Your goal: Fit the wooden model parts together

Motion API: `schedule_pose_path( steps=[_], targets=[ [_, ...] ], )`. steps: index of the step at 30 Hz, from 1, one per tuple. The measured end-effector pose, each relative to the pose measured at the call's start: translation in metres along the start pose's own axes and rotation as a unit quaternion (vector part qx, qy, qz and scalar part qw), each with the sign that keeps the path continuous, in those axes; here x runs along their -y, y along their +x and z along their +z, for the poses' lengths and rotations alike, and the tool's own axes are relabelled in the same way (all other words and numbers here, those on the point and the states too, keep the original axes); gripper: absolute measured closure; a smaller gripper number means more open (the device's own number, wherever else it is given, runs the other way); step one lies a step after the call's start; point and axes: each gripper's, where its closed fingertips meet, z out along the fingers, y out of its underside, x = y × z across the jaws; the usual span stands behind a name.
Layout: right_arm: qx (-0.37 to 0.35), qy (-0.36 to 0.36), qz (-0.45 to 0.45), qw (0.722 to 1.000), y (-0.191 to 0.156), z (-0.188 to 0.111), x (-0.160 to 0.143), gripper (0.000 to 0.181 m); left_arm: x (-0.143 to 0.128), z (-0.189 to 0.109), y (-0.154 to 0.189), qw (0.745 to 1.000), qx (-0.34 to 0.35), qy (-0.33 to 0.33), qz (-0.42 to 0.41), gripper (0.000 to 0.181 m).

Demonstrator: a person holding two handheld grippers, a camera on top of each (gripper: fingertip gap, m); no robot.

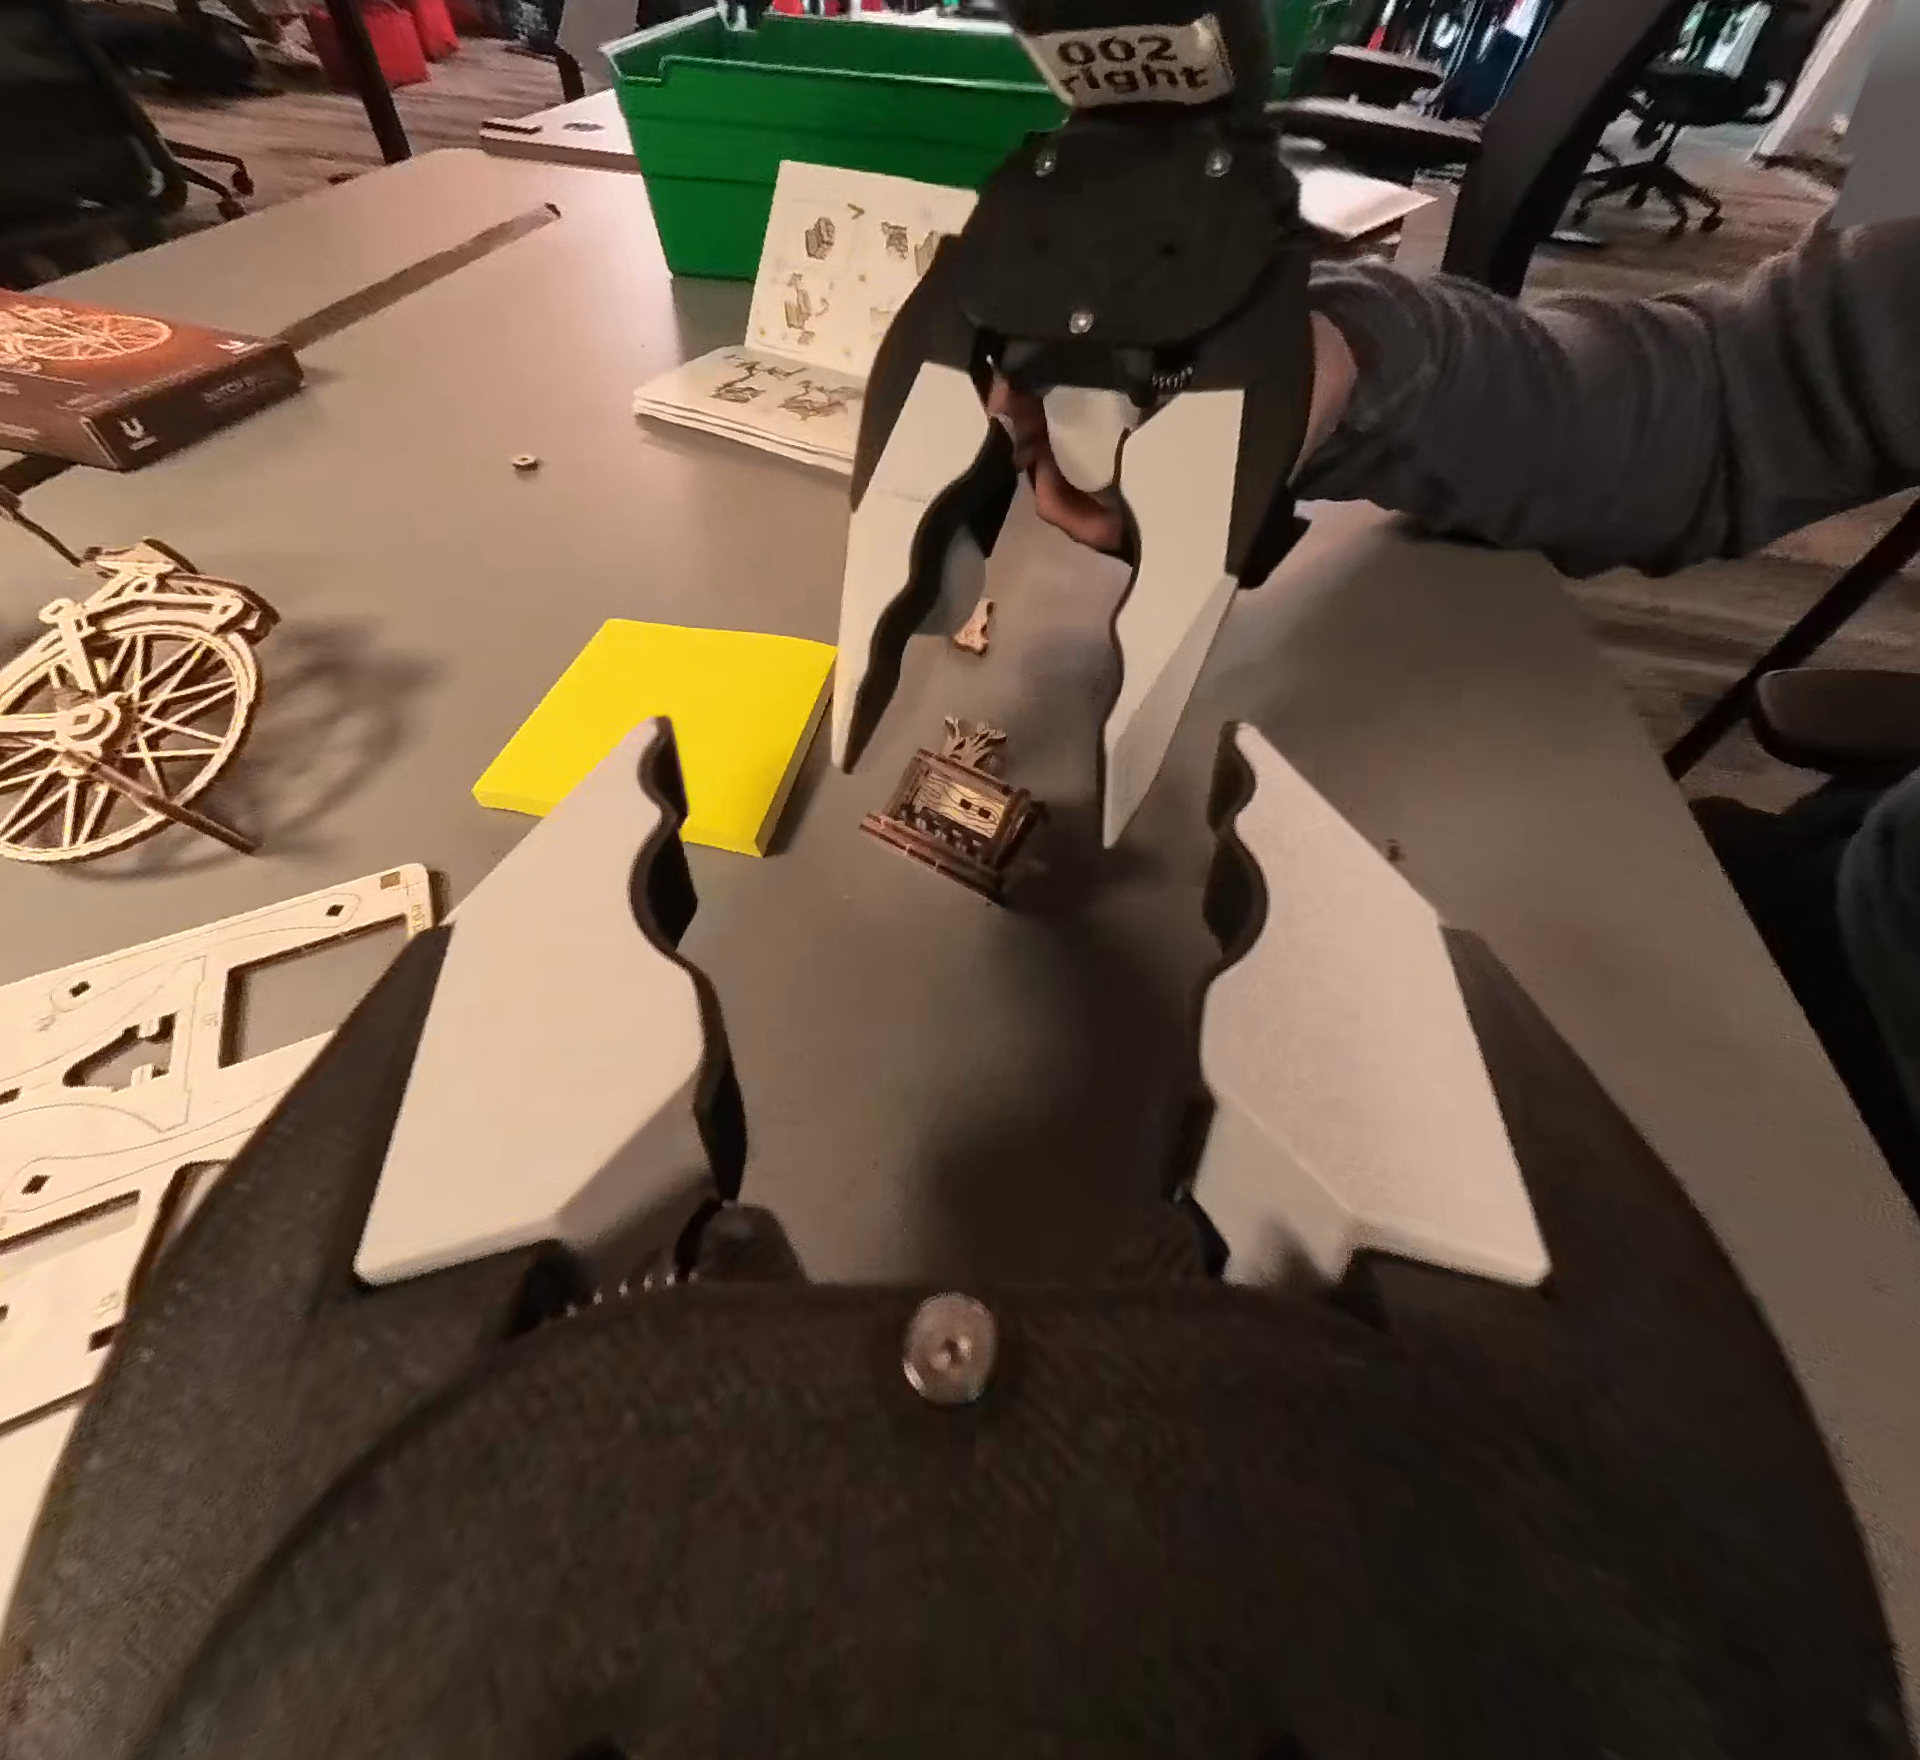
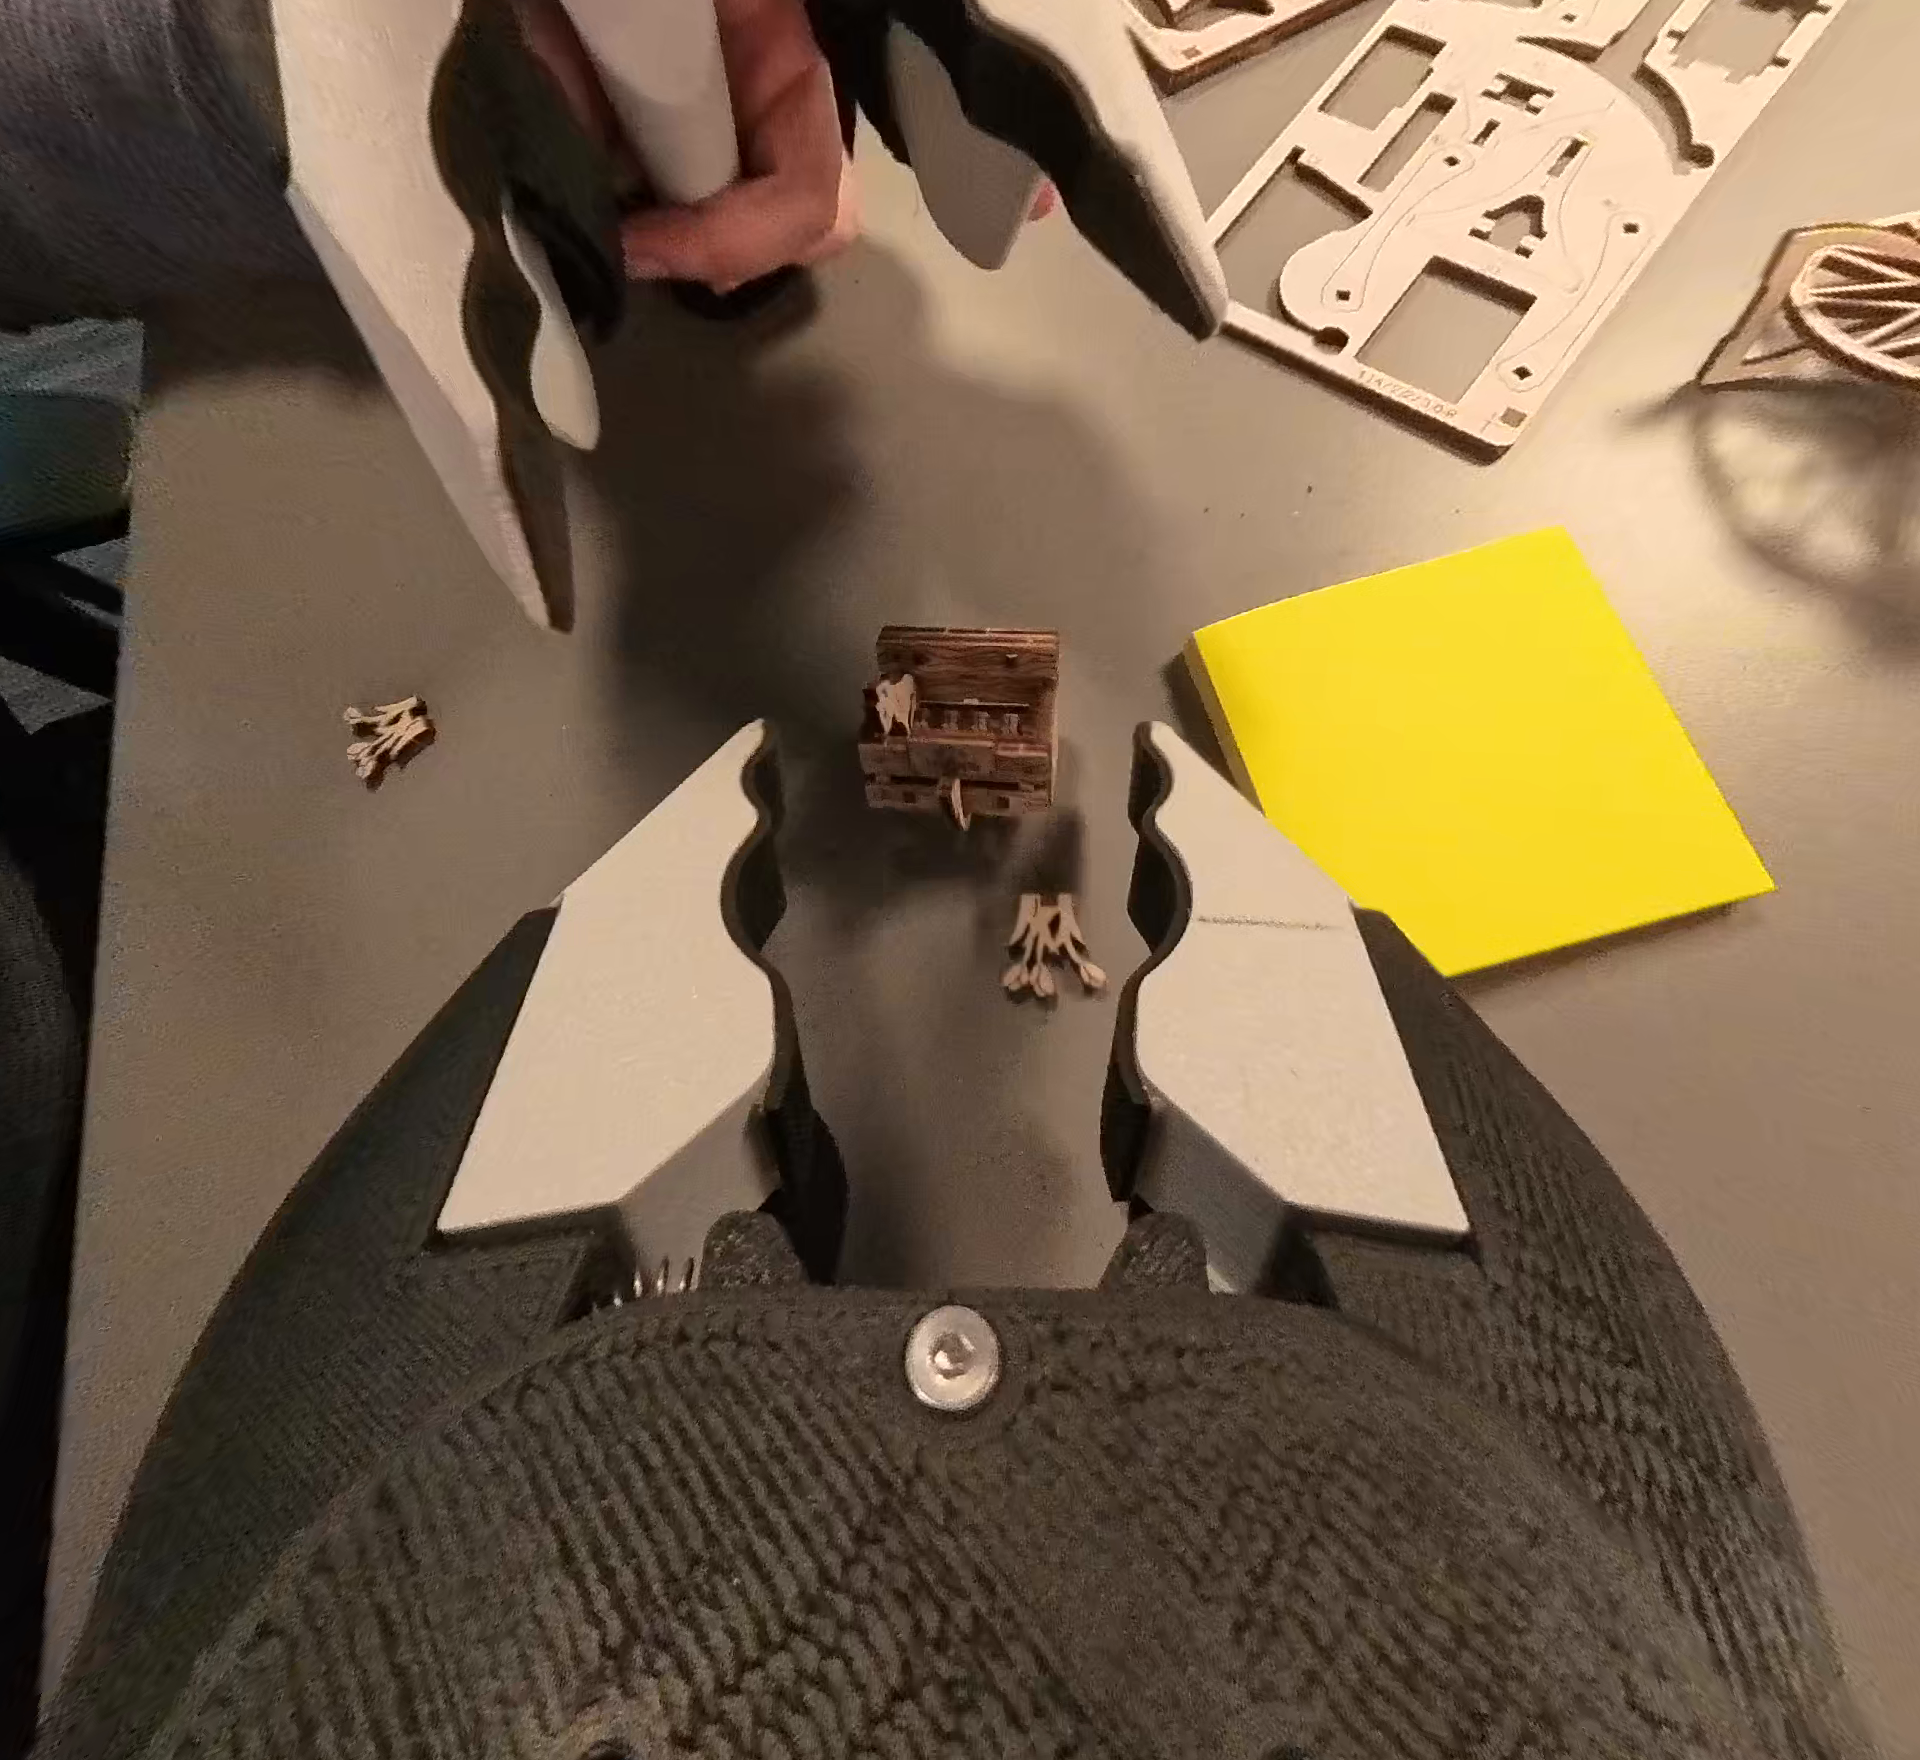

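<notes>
A small dark wooden box-like model (image 2: 961,734) stands on the grey table (image 2: 727,515), also in the left wrist view (image 1: 951,817). Two pale loose wooden pieces lie near it: one (image 2: 1049,947) just in front of the model, one (image 2: 390,739) off to the left. One loose piece (image 1: 974,624) shows beyond the model. My right gripper (image 2: 953,728) is open and empty, its tips either side of the model and just above it; it also shows in the left wrist view (image 1: 982,801). My left gripper (image 1: 948,744) is open and empty, facing it from the other side, and shows in the right wrist view (image 2: 883,474).
A yellow pad (image 1: 675,734) lies beside the model. Punched wooden sheets (image 1: 156,1035), a wooden bicycle model (image 1: 114,702) and a dark box (image 1: 125,380) lie to the left. An open booklet (image 1: 831,308) leans on a green bin (image 1: 831,121) at the back. A small washer (image 1: 527,461) lies loose. About 5 cm separates my left fingertips from my right.
</notes>
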Motion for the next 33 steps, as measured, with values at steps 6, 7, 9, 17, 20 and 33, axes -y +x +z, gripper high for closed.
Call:
schedule_pose_path(
  steps=[6,7,9,17,20,33],
  targets=[
    [-0.003,-0.033,-0.008,0.999,0.002,0.013,-0.008,0.142,-0.006,0.003,0.005,1.000,0.005,-0.022,0.021,0.084],
    [-0.001,-0.029,-0.003,1.000,0.002,0.014,-0.008,0.143,-0.006,0.003,0.005,1.000,0.006,-0.023,0.021,0.085],
    [0.007,-0.014,0.000,1.000,0.002,0.012,-0.005,0.142,-0.005,0.002,0.002,0.999,0.019,-0.020,0.019,0.089],
    [-0.032,0.259,-0.005,0.965,0.007,-0.042,0.066,0.143,0.018,-0.004,-0.014,0.979,0.157,0.039,0.123,0.090],
    [-0.060,0.333,0.017,0.941,0.011,-0.058,0.083,0.143,0.033,-0.006,-0.026,0.935,0.279,0.061,0.210,0.102],
    [-0.099,0.402,0.024,0.910,-0.001,-0.070,0.101,0.143,0.066,0.009,-0.019,0.911,0.304,0.158,0.229,0.130]
  ],
)
